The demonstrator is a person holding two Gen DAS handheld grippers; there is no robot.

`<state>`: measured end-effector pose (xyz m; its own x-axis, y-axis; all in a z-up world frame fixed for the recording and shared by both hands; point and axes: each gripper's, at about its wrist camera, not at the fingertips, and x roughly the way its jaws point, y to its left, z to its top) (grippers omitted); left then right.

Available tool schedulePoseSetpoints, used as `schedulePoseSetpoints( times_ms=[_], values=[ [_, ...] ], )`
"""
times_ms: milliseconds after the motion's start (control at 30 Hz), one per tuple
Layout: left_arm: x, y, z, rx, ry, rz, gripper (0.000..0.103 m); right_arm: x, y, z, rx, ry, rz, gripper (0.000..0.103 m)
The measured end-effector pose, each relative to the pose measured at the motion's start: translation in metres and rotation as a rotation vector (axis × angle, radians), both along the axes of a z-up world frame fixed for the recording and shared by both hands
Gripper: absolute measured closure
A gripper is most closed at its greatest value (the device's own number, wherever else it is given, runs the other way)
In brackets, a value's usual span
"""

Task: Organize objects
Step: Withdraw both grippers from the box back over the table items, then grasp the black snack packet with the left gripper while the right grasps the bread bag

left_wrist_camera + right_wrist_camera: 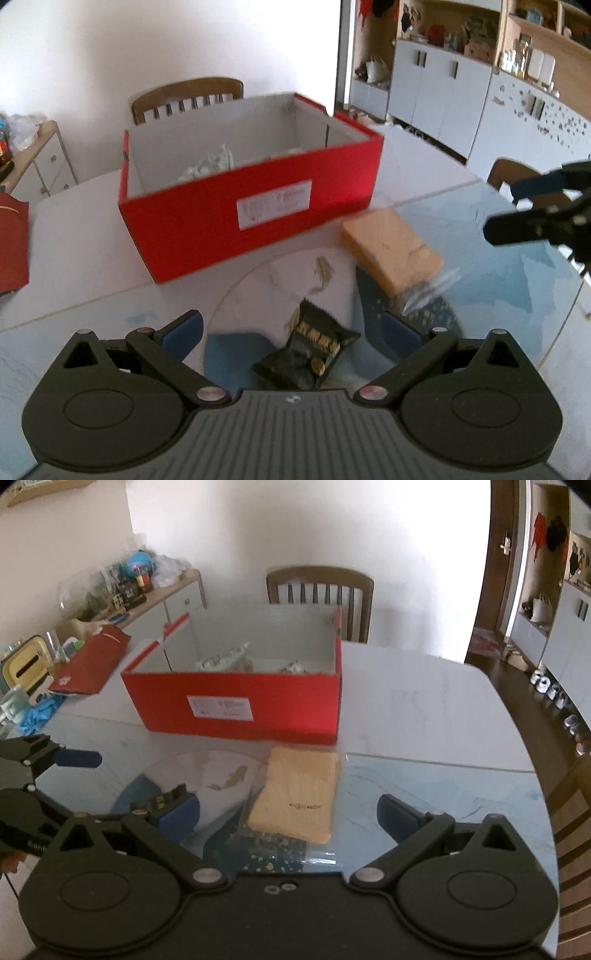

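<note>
The left gripper (pixel 291 328) has its two blue-padded fingers spread wide, and nothing is held between them. A small black snack packet (pixel 312 350) with gold print lies on the table (pixel 92 236) just in front of this gripper, between the two fingers but closer to the body of the tool, and no pad touches it. Farther ahead and a little to the right of the left gripper there is a tan flat package (pixel 391 247) in clear plastic wrap, lying near the front wall of the red box (pixel 251 210). The box is open at the top, stands ahead of the left gripper, and has some pale wrapped things inside which are too blurred to name. The right gripper (pixel 288 812) is also wide open and holds nothing. The tan flat package (pixel 299 794) lies directly ahead of it, between the lines of its two fingers, without touching either. The red box (pixel 236 705) stands beyond the package, straight ahead. In the right wrist view the black packet is mostly hidden behind the left finger pad. A wooden chair (pixel 321 590) stands behind the box.
</note>
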<state>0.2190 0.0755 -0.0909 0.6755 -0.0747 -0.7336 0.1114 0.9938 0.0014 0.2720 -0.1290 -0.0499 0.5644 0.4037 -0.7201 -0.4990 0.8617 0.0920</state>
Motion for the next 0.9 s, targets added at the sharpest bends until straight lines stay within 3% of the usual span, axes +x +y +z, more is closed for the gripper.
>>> schedulePoseSetpoints(
  times_ms=[300, 900],
  values=[
    [0.012, 0.003, -0.038, 0.017, 0.067, -0.019, 0.000, 0.030, 0.020, -0.040, -0.044, 0.059, -0.017, 0.001],
    [0.019, 0.000, -0.066, 0.065, 0.028, -0.133, 0.001, 0.067, 0.044, -0.093, -0.116, 0.168, -0.080, 0.001]
  ],
)
